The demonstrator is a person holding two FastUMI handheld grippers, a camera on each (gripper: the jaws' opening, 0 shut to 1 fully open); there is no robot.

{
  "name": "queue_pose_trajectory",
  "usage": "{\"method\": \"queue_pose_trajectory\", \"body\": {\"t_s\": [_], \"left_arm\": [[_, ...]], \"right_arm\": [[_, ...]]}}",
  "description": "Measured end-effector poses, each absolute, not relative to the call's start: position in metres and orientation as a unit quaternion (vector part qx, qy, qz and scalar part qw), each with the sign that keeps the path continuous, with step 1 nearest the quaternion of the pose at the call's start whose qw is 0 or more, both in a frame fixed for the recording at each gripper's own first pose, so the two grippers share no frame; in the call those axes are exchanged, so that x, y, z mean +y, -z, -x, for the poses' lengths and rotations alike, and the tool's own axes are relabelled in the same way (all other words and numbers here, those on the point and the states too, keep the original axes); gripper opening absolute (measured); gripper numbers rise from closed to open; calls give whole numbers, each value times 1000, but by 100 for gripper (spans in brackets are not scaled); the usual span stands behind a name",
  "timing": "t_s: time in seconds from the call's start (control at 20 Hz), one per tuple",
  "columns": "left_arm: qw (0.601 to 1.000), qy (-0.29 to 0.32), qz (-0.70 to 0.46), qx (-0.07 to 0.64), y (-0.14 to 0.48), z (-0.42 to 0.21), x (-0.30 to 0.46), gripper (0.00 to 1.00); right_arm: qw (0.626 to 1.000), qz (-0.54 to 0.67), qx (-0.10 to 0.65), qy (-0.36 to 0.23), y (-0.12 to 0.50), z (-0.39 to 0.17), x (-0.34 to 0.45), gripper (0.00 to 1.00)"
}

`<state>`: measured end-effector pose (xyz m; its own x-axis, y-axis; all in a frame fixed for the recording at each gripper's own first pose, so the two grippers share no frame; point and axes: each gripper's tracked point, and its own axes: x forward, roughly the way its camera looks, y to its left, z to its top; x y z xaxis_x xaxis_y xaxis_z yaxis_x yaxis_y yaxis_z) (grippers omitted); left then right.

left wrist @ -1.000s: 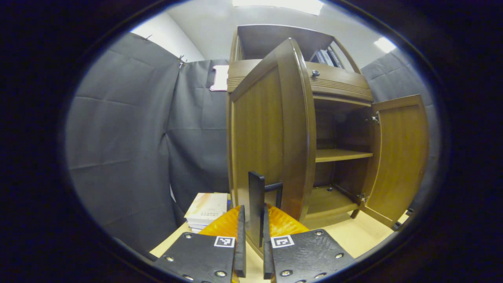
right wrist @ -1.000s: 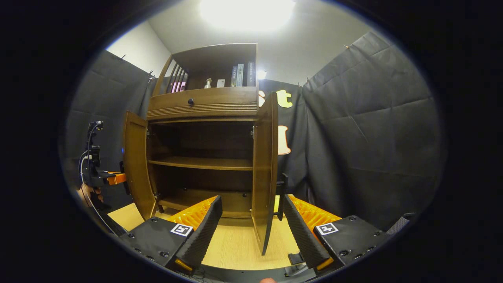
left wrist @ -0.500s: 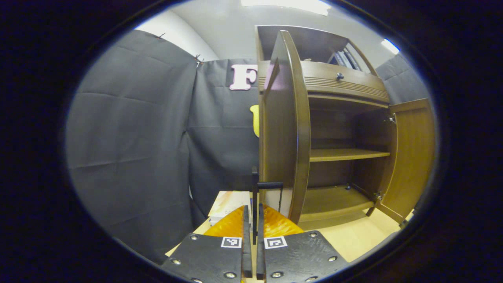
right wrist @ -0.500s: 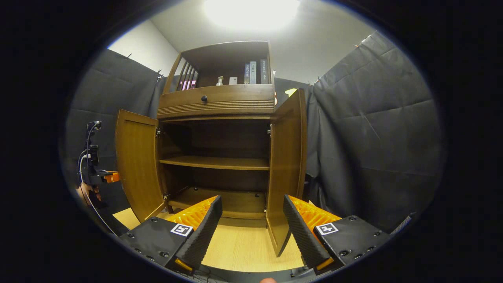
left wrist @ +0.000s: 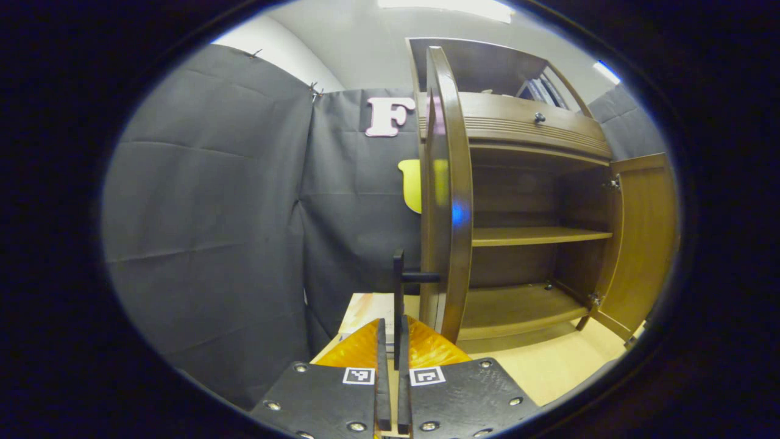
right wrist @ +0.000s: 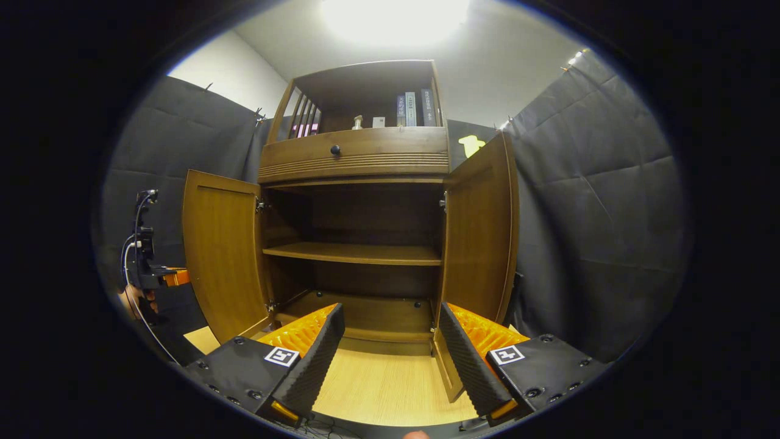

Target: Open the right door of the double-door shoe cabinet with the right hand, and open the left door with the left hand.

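The wooden shoe cabinet (right wrist: 356,161) stands with both doors swung out. In the left gripper view, the left door (left wrist: 448,195) shows edge-on, and my left gripper (left wrist: 393,329) is shut on its black handle (left wrist: 399,286). The right door (left wrist: 646,238) hangs wide open beyond it. In the right gripper view, my right gripper (right wrist: 390,317) is open with nothing between its fingers, facing the cabinet's bottom shelf. The right door (right wrist: 481,231) stands just beyond its right finger (right wrist: 469,360). At far left, the left door (right wrist: 222,262) stands open, with the left gripper (right wrist: 152,274) and a hand behind it.
The cabinet sits on a light wooden tabletop (right wrist: 378,384). Inside is a middle shelf (right wrist: 356,253). Above the doors are a drawer with a dark knob (right wrist: 334,149) and books (right wrist: 413,110) on the top shelf. A stack of books (left wrist: 372,305) lies left of the cabinet.
The left door has swung farther open with my left gripper on its handle. The right door has swung out wide, away from between my open right fingers.
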<state>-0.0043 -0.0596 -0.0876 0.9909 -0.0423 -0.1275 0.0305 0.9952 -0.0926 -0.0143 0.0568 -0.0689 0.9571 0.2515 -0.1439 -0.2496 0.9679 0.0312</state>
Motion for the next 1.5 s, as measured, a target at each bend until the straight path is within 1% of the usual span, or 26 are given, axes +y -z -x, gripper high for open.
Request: {"method": "queue_pose_trajectory", "body": {"t_s": [0.15, 0.2, 0.25, 0.3, 0.45, 0.5, 0.55, 0.95, 1.0, 1.05, 1.1, 1.3, 1.35, 1.45, 1.5], "left_arm": [[996, -1, 52, 71, 90, 6, -51, 9], [996, -1, 59, 71, 89, 8, -50, 9], [995, 2, 65, 71, 88, 8, -53, 8], [995, 2, 65, 70, 86, 10, -54, 6], [997, 7, 49, 57, 81, 11, -53, 9], [997, 10, 45, 54, 79, 12, -54, 3], [998, 16, 46, 51, 77, 14, -57, 9], [997, 54, 47, 20, 55, 27, -82, 9], [997, 57, 46, 15, 52, 27, -84, 9], [997, 59, 44, 11, 48, 29, -85, 9], [997, 62, 42, 6, 46, 30, -87, 9], [997, 66, 27, -7, 40, 31, -87, 9], [997, 66, 24, -9, 39, 31, -88, 9], [997, 69, 23, -7, 39, 33, -89, 9], [997, 68, 23, -6, 39, 32, -89, 9]], "right_arm": [[988, -11, 75, -131, 70, 13, 62, 98], [988, -12, 75, -132, 69, 12, 64, 93], [988, -13, 75, -133, 69, 12, 65, 98], [988, -13, 74, -135, 68, 12, 67, 98], [988, -13, 70, -137, 64, 12, 70, 98], [988, -13, 68, -138, 64, 12, 71, 98], [988, -12, 67, -138, 62, 13, 71, 98], [991, -6, 58, -124, 62, 12, 63, 98], [991, -11, 59, -123, 62, 13, 63, 93], [991, -16, 59, -121, 63, 13, 62, 93], [991, -19, 58, -118, 62, 14, 61, 98], [992, -28, 48, -110, 59, 16, 61, 98], [993, -28, 48, -108, 60, 15, 61, 93], [992, -30, 51, -109, 63, 15, 63, 93], [992, -32, 52, -109, 64, 16, 63, 98]]}}
